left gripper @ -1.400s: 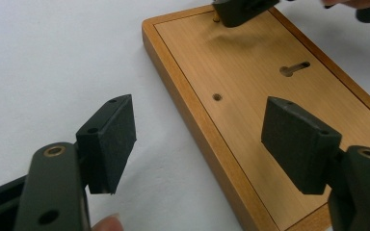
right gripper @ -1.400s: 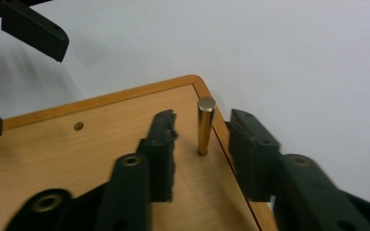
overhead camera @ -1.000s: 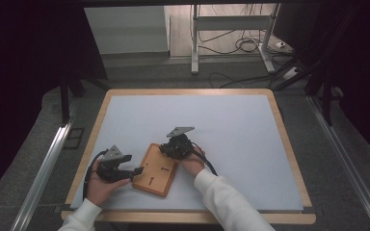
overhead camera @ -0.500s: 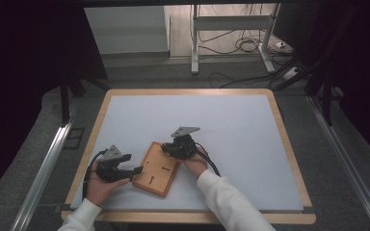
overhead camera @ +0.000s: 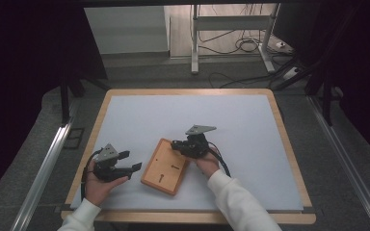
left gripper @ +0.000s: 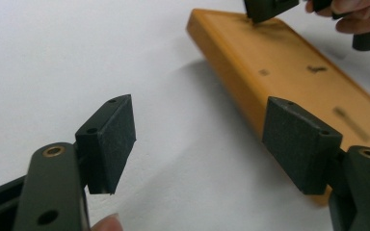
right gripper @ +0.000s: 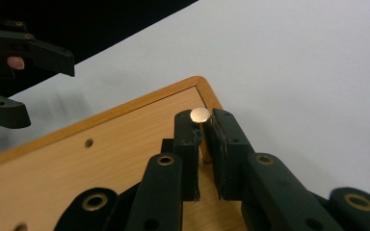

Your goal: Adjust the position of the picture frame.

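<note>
Right gripper [right gripper: 203,132] is clamped on a brass pin [right gripper: 201,115] above the board's [overhead camera: 166,166] corner. Keep the pin vertical over its hole. Left gripper [left gripper: 197,144], released, waits beside the board.

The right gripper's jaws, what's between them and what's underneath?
The right gripper pinches a small round-headed wooden peg, held upright over the wooden board near its corner. The peg's lower end is hidden by the pads, so whether it sits in a hole cannot be told.
</note>
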